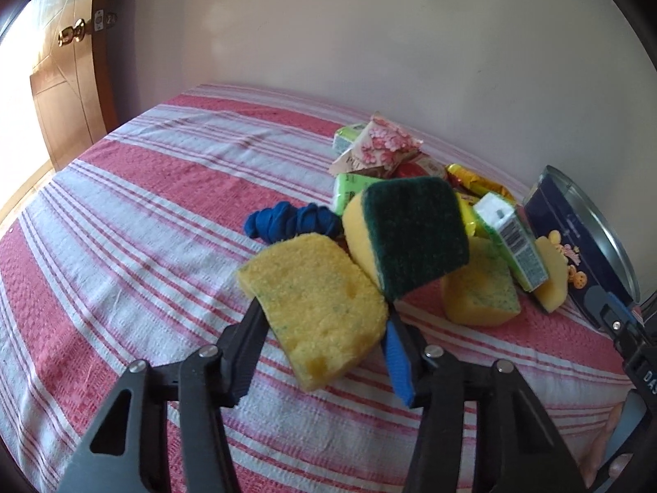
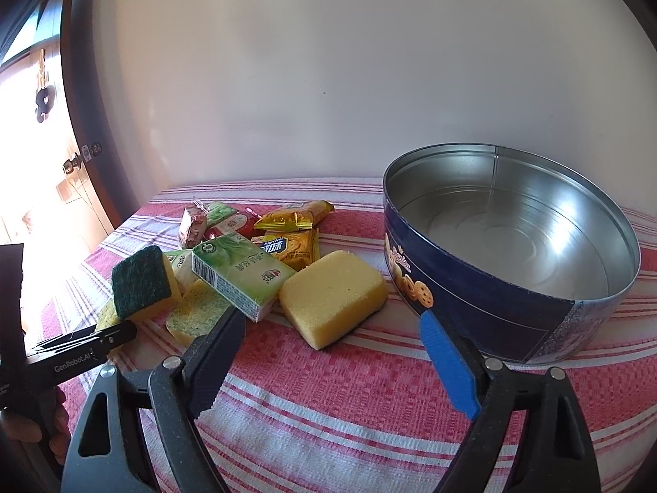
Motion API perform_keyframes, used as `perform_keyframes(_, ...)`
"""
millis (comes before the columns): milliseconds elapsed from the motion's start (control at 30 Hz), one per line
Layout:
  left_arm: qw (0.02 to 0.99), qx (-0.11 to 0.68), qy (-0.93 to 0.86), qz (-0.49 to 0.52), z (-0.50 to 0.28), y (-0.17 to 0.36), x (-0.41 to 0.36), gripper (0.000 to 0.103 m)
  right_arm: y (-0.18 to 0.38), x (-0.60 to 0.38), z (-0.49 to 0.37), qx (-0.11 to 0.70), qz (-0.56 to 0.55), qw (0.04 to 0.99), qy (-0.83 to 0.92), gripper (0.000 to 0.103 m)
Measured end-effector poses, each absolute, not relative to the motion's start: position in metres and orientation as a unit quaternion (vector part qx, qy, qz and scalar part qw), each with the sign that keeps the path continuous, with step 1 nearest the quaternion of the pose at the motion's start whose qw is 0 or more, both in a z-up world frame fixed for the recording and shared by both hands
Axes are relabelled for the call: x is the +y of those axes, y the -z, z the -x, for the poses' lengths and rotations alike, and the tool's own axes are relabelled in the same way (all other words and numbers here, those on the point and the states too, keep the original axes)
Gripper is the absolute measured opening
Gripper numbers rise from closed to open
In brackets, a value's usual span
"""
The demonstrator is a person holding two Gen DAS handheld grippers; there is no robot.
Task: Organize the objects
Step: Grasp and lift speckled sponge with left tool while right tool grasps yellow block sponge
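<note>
My left gripper (image 1: pixel 324 308) is shut on a yellow sponge (image 1: pixel 316 304) at the near edge of a pile. A green-topped sponge (image 1: pixel 414 234) leans against it. More sponges (image 1: pixel 480 291), a green tissue pack (image 1: pixel 513 242), snack packets (image 1: pixel 390 148) and a blue cloth (image 1: pixel 291 222) lie in the pile. My right gripper (image 2: pixel 328 324) is open and empty, above the cloth between a yellow sponge (image 2: pixel 334 296) and a round blue cookie tin (image 2: pixel 484 304). The tin is open and empty inside. The left gripper's fingers (image 2: pixel 115 335) show at the left of the right wrist view.
A red and white striped cloth (image 1: pixel 143 226) covers the table. A plain wall stands right behind the pile and the tin. A wooden door (image 1: pixel 70 82) is at the far left. Bare striped cloth lies left of the pile.
</note>
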State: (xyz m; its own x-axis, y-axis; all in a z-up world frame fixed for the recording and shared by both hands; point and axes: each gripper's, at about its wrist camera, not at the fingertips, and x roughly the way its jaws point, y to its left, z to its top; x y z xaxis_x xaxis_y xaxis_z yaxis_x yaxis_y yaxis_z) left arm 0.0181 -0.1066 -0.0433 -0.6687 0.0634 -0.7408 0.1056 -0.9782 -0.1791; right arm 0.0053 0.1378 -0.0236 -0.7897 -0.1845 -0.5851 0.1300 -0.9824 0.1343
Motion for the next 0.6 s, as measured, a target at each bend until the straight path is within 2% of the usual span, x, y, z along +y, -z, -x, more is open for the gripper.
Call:
perform_keyframes(233,-0.028,0.074,0.934,-0.349,-0.041,0.008,-0.105,0.053,0.023,0.133,-0.006,-0.034,-0.311,0.093,0.945,0.089)
perform_keyframes(600,-0.035,0.066,0.942,-0.327,-0.030,-0.001,-0.093,0.053,0.032,0.147,0.008,-0.084,-0.344,0.104,0.929,0.089)
